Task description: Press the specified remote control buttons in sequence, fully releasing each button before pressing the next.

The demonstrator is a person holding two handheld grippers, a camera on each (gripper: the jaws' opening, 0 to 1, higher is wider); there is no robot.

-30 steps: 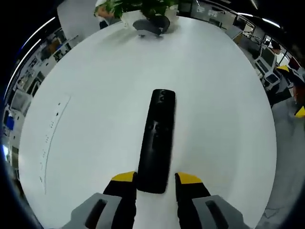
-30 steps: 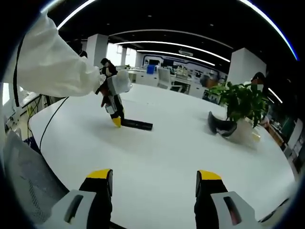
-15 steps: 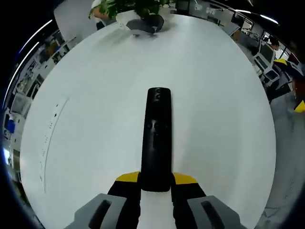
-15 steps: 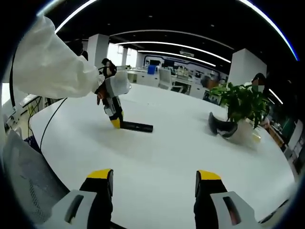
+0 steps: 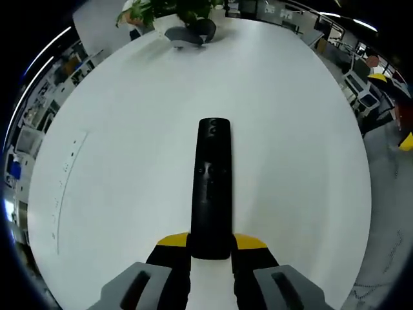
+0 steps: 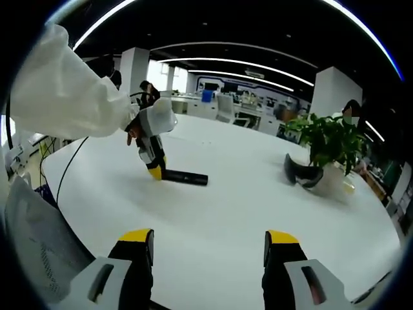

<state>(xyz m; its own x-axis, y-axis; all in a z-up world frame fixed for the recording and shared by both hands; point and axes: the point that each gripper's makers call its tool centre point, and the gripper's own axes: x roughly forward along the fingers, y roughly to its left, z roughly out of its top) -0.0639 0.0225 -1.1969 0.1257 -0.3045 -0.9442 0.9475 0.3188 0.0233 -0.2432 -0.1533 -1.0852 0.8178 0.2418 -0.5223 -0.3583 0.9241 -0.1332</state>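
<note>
A long black remote control [image 5: 211, 184] lies on the white table [image 5: 129, 129], pointing away from me in the left gripper view. My left gripper [image 5: 211, 244] is shut on the remote's near end, its yellow-tipped jaws pressed against both sides. In the right gripper view the same remote [image 6: 185, 177] lies far off, with the left gripper [image 6: 155, 169] on its end under a white sleeve [image 6: 58, 90]. My right gripper [image 6: 208, 240] hovers open over bare table, nothing between its jaws.
A potted green plant [image 6: 328, 145] and a dark curved object [image 6: 301, 174] stand at the table's far side; both also sit at the top of the left gripper view, the plant [image 5: 169, 8] behind the dark object [image 5: 189, 32]. A grey chair back [image 6: 35, 239] is at left.
My left gripper closed on the remote's near end, which earlier lay loose between open jaws, and straightened it. The right gripper stayed open and almost still.
</note>
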